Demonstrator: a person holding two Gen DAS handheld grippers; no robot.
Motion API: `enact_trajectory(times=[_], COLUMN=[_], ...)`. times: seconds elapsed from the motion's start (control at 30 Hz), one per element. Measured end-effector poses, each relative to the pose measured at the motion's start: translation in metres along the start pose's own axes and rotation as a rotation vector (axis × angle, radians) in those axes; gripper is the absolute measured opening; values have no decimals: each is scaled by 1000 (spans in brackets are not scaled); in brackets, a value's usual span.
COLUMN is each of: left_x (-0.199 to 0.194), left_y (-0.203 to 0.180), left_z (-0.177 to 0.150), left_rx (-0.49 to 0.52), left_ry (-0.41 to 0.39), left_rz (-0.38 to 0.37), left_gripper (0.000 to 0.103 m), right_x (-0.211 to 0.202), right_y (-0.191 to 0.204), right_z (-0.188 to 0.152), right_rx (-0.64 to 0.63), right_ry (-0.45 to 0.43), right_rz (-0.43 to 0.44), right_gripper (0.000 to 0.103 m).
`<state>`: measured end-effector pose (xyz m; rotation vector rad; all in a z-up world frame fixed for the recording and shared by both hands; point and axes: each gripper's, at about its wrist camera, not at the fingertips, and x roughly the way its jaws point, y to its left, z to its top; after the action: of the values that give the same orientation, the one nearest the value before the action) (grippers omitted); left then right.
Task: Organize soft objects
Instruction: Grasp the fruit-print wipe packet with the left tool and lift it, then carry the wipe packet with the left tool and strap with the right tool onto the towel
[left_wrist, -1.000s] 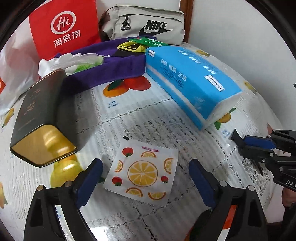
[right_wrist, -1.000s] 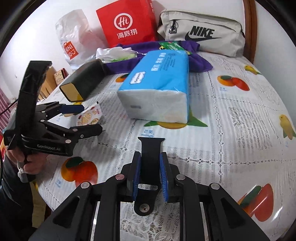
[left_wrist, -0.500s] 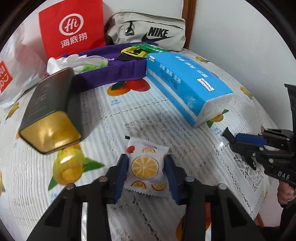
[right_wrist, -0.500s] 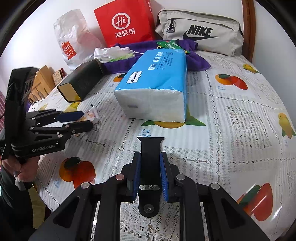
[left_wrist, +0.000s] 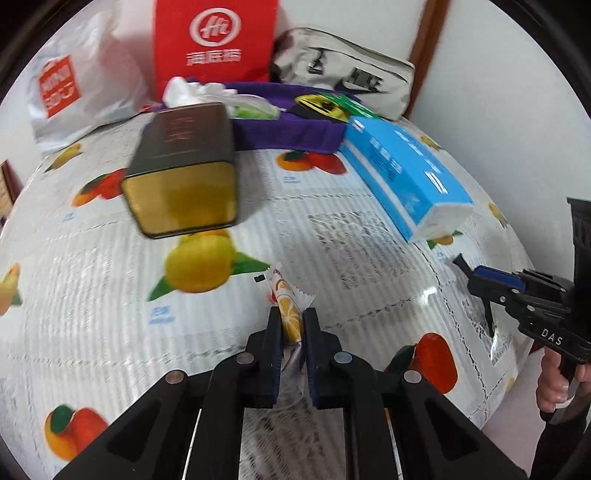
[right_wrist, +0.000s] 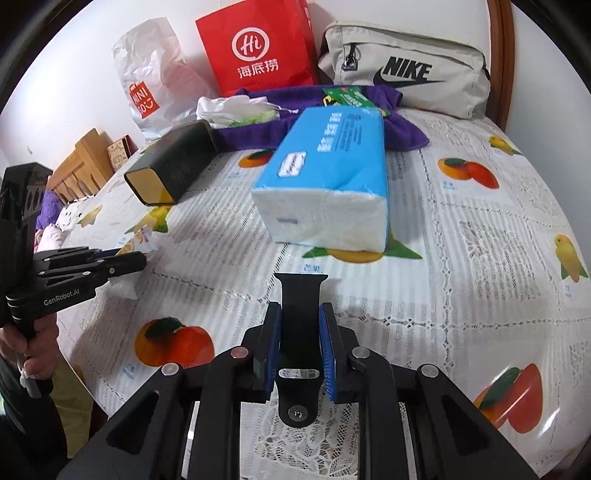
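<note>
Two grippers over a fruit-print table (left_wrist: 369, 236). Left gripper (left_wrist: 291, 325): fingers (left_wrist: 274, 332) pinch an orange-slice-print packet (left_wrist: 288, 310), folded upright between the pads, its top jutting beyond the fingertips. Right gripper (right_wrist: 300, 321): fingers narrow, closed on a black strap (right_wrist: 301, 295); a blue tissue pack (right_wrist: 332, 173) lies ahead of them.

The left hand-held gripper (left_wrist: 291, 325) pinches a small orange-print sachet (left_wrist: 287, 308) between its blue pads, the packet squeezed narrow and standing on edge above the fruit-patterned bench (left_wrist: 92, 280). Far left lies a dark tin with a gold end (left_wrist: 184, 177). Far right lies a blue tissue pack (left_wrist: 402, 173) (its white end faces near). At the right edge, the right hand-held gripper (left_wrist: 476, 273) points inward, a hand (left_wrist: 557, 384) on its grip.
</note>
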<state>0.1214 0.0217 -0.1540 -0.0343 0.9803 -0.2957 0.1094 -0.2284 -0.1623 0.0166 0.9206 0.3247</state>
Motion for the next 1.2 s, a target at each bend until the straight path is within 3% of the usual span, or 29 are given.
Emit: enact_trajectory(times=[0.2, 0.6, 1.2], left_x=[-16, -49, -39], left_y=[25, 37, 56], left_z=[8, 55, 122], left_rx=[-113, -153, -186], left_ry=[-10, -84, -126], left_rz=[19, -2, -28], left_gripper=[11, 11, 11], right_x=[-20, -37, -23], right_y=[7, 12, 3], right_z=[15, 66, 157], right_rx=[-22, -49, -74], right_ry=[-37, -100, -165], right_rz=[14, 65, 63], right_gripper=[20, 20, 21])
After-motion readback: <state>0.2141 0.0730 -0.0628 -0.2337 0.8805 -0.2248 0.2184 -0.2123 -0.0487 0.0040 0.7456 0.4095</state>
